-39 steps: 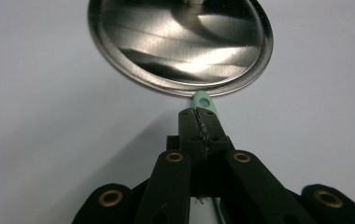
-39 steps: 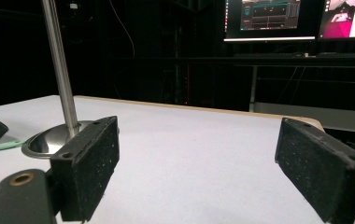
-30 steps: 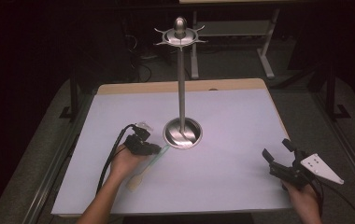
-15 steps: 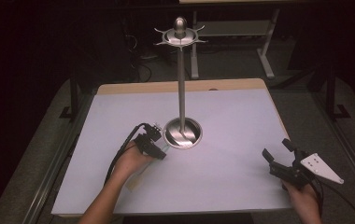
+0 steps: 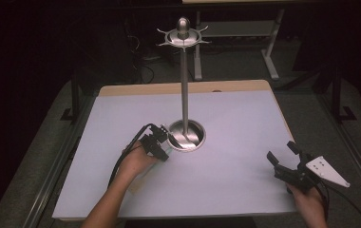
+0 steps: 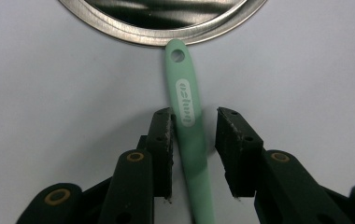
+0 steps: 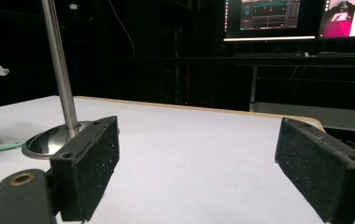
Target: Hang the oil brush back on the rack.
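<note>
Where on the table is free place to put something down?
Bare patches: the white mat between the metal stand's base and the right gripper, the strip behind the base toward the far edge, and the far-left corner. Crowded: in front of the base, where the green handle lies between the left gripper's jaws.

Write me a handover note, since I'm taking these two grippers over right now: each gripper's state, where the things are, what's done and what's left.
Left gripper: jaws have just been closing around the green utensil handle; one pad touches it, the other stands off, so no grip yet.
Right gripper: open, empty, resting near the table's right edge.
The handle lies flat on the white table, its holed end at the rim of the metal hanging stand's base.
Done: left jaws lined up on the handle.
Left: probably grip, lift and hang it on the stand's top hooks.
</note>
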The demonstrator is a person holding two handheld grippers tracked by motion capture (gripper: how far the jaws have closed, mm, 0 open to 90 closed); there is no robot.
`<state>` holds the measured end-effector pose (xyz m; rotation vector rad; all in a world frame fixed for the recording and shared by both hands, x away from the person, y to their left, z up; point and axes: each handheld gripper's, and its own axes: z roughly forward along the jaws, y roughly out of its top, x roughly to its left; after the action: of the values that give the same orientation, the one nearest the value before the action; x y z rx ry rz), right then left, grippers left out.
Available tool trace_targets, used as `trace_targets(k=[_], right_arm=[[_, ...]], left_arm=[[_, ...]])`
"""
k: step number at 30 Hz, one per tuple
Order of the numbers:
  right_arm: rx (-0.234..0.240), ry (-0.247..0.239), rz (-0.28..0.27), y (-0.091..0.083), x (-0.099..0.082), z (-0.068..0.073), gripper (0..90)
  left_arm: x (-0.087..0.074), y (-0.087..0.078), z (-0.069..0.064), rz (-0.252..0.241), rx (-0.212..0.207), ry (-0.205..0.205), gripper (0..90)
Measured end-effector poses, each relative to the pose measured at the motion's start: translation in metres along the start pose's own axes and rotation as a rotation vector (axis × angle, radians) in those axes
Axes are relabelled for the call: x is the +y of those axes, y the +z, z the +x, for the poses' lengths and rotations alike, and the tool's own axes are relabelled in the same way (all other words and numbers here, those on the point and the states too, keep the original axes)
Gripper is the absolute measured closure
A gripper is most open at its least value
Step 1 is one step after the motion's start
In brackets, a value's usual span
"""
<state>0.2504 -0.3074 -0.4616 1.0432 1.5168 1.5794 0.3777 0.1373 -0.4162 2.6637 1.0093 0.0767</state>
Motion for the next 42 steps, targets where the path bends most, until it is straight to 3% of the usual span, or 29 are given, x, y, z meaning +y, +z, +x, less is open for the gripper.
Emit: trace_targets(k=[3, 19, 27, 28, 34, 39, 42], right_arm=[[0.0, 0.001, 0.001, 0.0, 0.0, 0.0, 13.1], [-0.001, -0.007, -0.002, 0.001, 0.0, 0.001, 13.1], [-0.002, -0.001, -0.001, 0.001, 0.0, 0.001, 13.1], [-0.002, -0.001, -0.002, 0.001, 0.0, 0.001, 13.1], [0.0, 0.001, 0.002, 0.0, 0.0, 0.0, 13.1], [-0.001, -0.001, -0.003, 0.0, 0.0, 0.001, 13.1], [-0.001, 0.0, -0.004, 0.0, 0.0, 0.0, 13.1]], left_arm=[[-0.001, 0.0, 0.001, -0.009, 0.007, -0.002, 72.5], [-0.003, 0.001, -0.001, -0.022, 0.026, 0.004, 76.3], [-0.009, -0.001, 0.006, -0.07, -0.029, -0.002, 77.2], [-0.01, 0.0, 0.006, -0.08, -0.04, -0.016, 77.2], [-0.015, -0.007, 0.012, -0.137, -0.091, -0.01, 77.2], [-0.022, -0.019, 0.019, -0.237, -0.126, -0.03, 77.3], [-0.028, -0.03, 0.026, -0.311, -0.155, -0.015, 77.2]])
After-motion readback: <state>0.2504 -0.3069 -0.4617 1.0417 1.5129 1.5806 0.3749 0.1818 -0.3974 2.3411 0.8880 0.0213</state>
